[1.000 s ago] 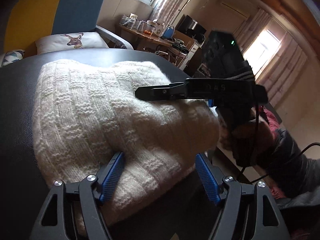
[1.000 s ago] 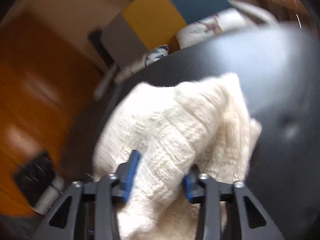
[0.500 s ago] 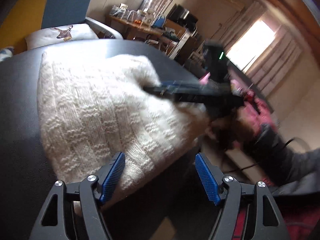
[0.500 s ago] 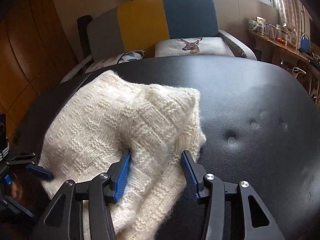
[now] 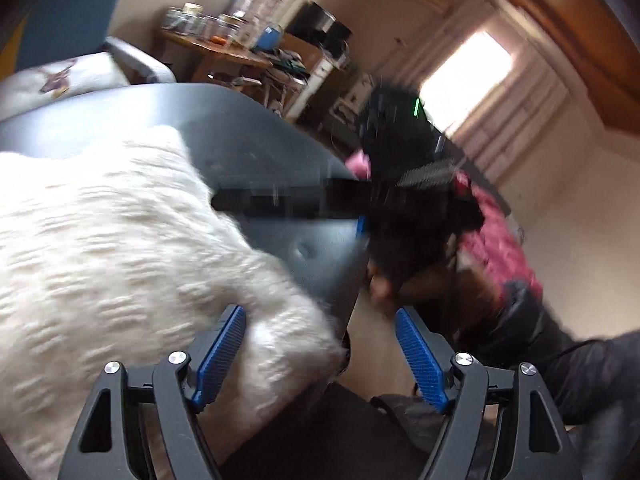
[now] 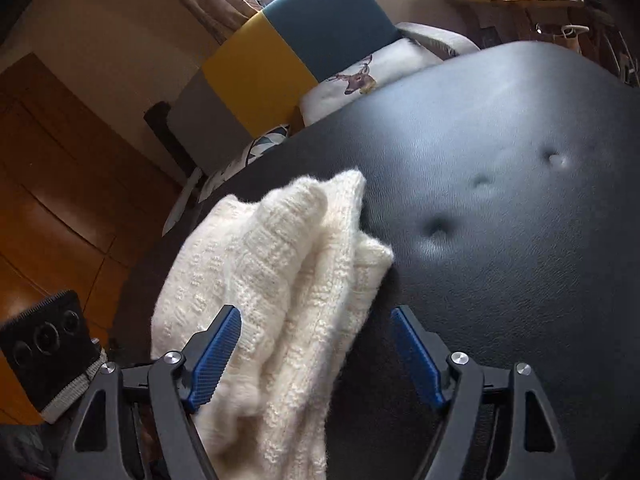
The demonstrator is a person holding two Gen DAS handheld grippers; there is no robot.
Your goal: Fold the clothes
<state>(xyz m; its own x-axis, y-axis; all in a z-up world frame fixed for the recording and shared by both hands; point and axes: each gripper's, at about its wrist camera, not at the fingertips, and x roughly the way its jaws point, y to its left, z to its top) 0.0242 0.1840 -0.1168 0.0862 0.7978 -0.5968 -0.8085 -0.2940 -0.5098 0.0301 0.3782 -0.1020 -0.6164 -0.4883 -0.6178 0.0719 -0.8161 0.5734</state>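
Right wrist view looks down on a cream knitted sweater [image 6: 276, 280] lying bunched in thick folds on the near left part of a black padded table [image 6: 500, 200], whose leather-like top is dimpled by three tufts to the right of the knit. The right gripper [image 6: 316, 352] has its jaws spread wide; the left blue pad [image 6: 214, 356] rests against the sweater's near fold while the other pad stands clear over bare black surface, so nothing is pinched. At the far end of the table sits an armchair [image 6: 280, 52] with grey, yellow and teal panels, and a white cushion with a deer print [image 6: 360, 76] lies on its seat. Left wrist view is smeared by motion, yet the sweater [image 5: 120, 260] fills its left half, reaching the near right edge of the table [image 5: 280, 140]. The left gripper [image 5: 320, 356] is also wide apart, one pad [image 5: 218, 360] beside the sweater's near corner, gripping nothing. Beyond the table's right edge, the other gripper's black body with a green light appears as a dark blur, held probably by a hand [image 5: 380, 284], with a pink sleeve [image 5: 500, 240] behind.
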